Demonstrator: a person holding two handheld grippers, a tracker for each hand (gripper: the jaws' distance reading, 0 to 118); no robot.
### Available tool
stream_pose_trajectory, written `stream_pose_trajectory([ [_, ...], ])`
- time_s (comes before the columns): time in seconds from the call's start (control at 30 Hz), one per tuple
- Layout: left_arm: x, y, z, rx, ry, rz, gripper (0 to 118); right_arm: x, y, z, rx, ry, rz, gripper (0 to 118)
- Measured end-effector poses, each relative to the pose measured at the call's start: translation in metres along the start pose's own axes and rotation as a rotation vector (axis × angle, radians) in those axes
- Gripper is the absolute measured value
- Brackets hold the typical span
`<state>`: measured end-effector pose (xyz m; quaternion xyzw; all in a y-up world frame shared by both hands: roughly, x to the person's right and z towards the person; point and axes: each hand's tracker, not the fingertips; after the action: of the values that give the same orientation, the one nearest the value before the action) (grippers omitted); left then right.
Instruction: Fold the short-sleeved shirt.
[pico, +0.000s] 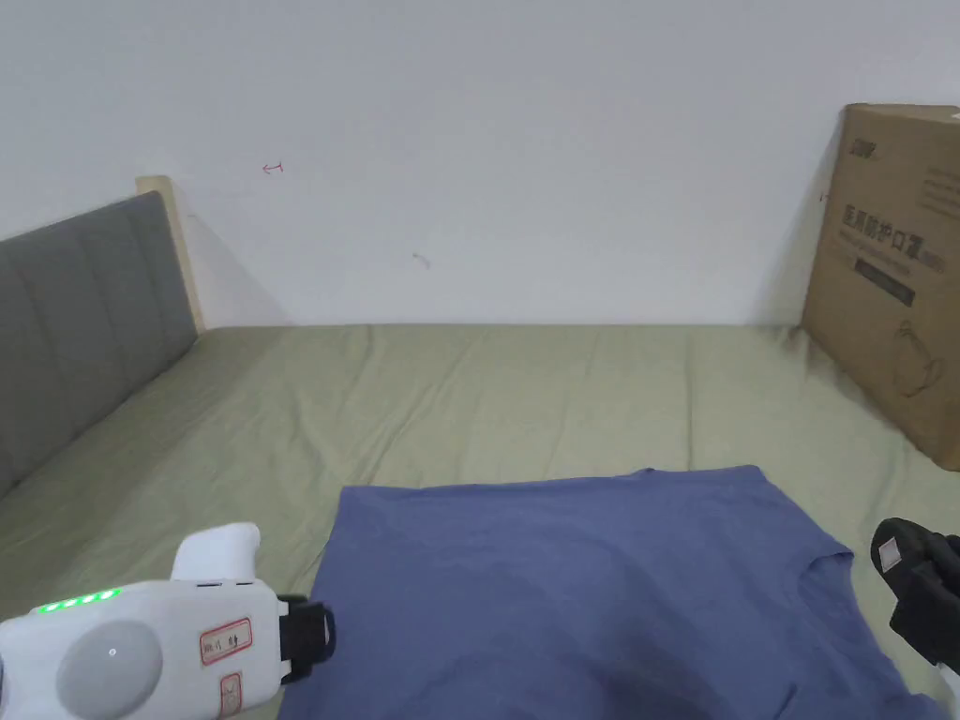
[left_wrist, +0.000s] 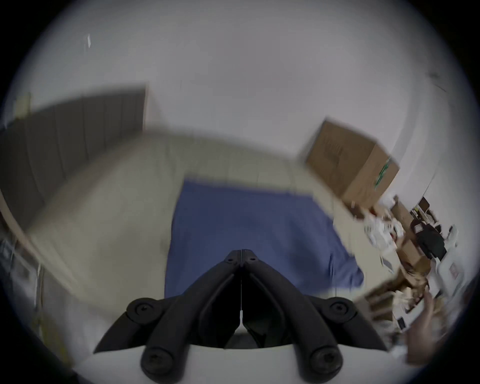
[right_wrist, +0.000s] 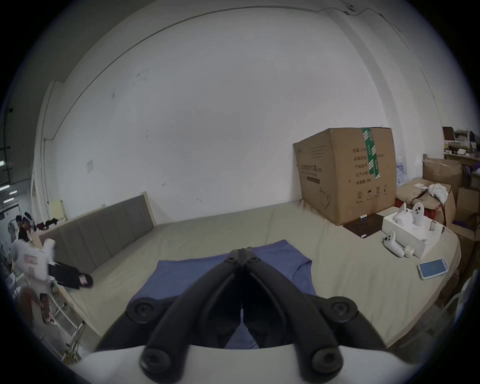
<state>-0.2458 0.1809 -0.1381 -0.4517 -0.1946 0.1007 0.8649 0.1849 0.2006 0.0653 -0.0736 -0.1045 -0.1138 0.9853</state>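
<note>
- The blue short-sleeved shirt (pico: 581, 600) lies spread flat on the bed (pico: 450, 394), which has a pale green sheet. It is on the near part of the bed, with its neck opening toward the right side in the head view.
- The left gripper (left_wrist: 241, 253) has its two black jaws pressed together at the tips, with nothing between them. In its own view it is above the shirt (left_wrist: 246, 220), which looks blurred there.
- In the head view the left gripper (pico: 314, 633) is at the bottom left, just beside the left edge of the shirt; I cannot tell if it touches the cloth.
- The right gripper (right_wrist: 241, 253) also has its jaws closed on each other, and they pinch nothing. The shirt (right_wrist: 181, 272) lies under and behind it.
- In the head view the right gripper (pico: 914, 586) is at the right edge, near the neck opening but apart from the cloth.
- A big cardboard box (right_wrist: 348, 174) stands on the far right part of the bed, against the white wall (pico: 516, 141).
- A grey padded headboard (pico: 75, 319) is at the left end of the bed.
- In the right gripper view a phone (right_wrist: 433, 268) and a white open box (right_wrist: 415, 233) lie on the bed, well apart from the shirt.
</note>
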Motion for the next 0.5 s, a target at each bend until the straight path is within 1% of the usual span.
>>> stream_pose_trajectory([
  [0.03,-0.017,-0.006,-0.011,-0.08,0.029,0.054,0,-0.001,-0.003,0.0,-0.013,0.008,-0.004,0],
  [0.07,-0.035,-0.012,-0.02,-0.073,0.028,0.089,0,0.0,-0.006,-0.002,-0.029,0.015,-0.018,0],
  [0.1,-0.048,-0.017,-0.026,-0.073,0.07,0.1,0,0.0,-0.009,-0.005,-0.047,0.02,-0.03,0],
  [0.13,-0.058,-0.025,-0.033,-0.097,0.112,0.11,3,0.001,-0.011,-0.009,-0.067,0.027,-0.038,0],
  [0.17,-0.068,-0.031,-0.04,-0.128,0.14,0.112,19,0.003,-0.015,-0.011,-0.086,0.031,-0.042,0],
  [0.2,-0.076,-0.036,-0.047,-0.142,0.163,0.109,67,0.004,-0.018,-0.014,-0.106,0.032,-0.043,0],
  [0.23,-0.083,-0.043,-0.057,-0.169,0.194,0.109,102,0.005,-0.02,-0.017,-0.126,0.031,-0.042,0],
  [0.27,-0.085,-0.052,-0.063,-0.19,0.216,0.097,113,0.006,-0.022,-0.02,-0.143,0.031,-0.045,0],
  [0.3,-0.087,-0.056,-0.069,-0.189,0.218,0.072,109,0.006,-0.023,-0.022,-0.157,0.032,-0.051,0],
  [0.37,-0.087,-0.064,-0.086,-0.234,0.248,0.022,108,0.008,-0.026,-0.026,-0.179,0.032,-0.064,0],
  [0.43,-0.083,-0.073,-0.101,-0.268,0.242,-0.029,108,0.008,-0.028,-0.029,-0.201,0.022,-0.07,0],
  [0.47,-0.082,-0.078,-0.113,-0.295,0.238,-0.051,110,0.009,-0.029,-0.031,-0.212,0.015,-0.072,0],
  [0.5,-0.083,-0.084,-0.124,-0.318,0.262,-0.072,115,0.01,-0.03,-0.032,-0.221,0.01,-0.075,0],
])
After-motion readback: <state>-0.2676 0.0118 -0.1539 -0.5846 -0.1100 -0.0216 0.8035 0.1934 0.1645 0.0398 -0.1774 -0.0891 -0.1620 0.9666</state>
